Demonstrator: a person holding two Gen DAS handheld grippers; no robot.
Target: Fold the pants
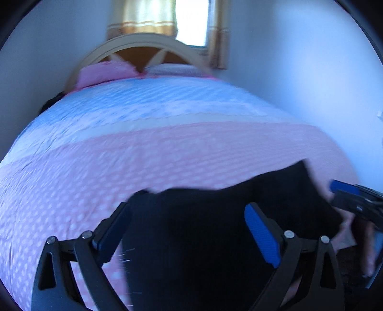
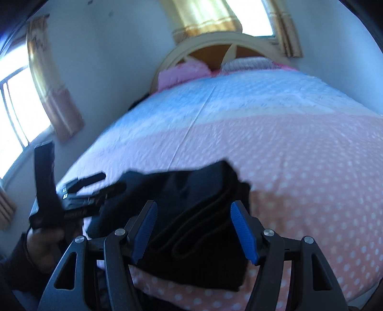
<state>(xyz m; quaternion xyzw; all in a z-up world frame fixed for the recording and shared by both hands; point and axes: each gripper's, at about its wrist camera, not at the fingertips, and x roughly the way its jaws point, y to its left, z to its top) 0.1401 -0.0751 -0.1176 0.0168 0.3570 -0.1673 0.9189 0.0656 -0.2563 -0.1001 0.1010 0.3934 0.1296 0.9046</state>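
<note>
Currently my right gripper point(image 2: 194, 230) has its fingers spread wide, blue pads point(image 2: 244, 230) facing each other on either side of the pants point(image 2: 191, 215), nothing pinched between them. My left gripper point(image 1: 189, 229) is likewise spread apart, its fingers straddling the same dark cloth without closing on it; whether either pad touches the fabric I cannot tell, since both views are blurred.

Pants: black, gathered into a compact folded bundle with layered edges showing on the near side in the right wrist view. They lie on the bed point(image 2: 299, 167) close to its near edge, on the pink dotted part of the cover.

From the right wrist view, the left gripper sits just beside the left side of the bundle, held by a hand point(image 2: 44, 246) in a dark sleeve.

Farther out: the cover turns pale blue toward the head of the bed. Pink pillows point(image 2: 184, 71) rest against an arched headboard point(image 2: 215, 40). Behind it, a window with gold curtains point(image 2: 203, 16).
</note>
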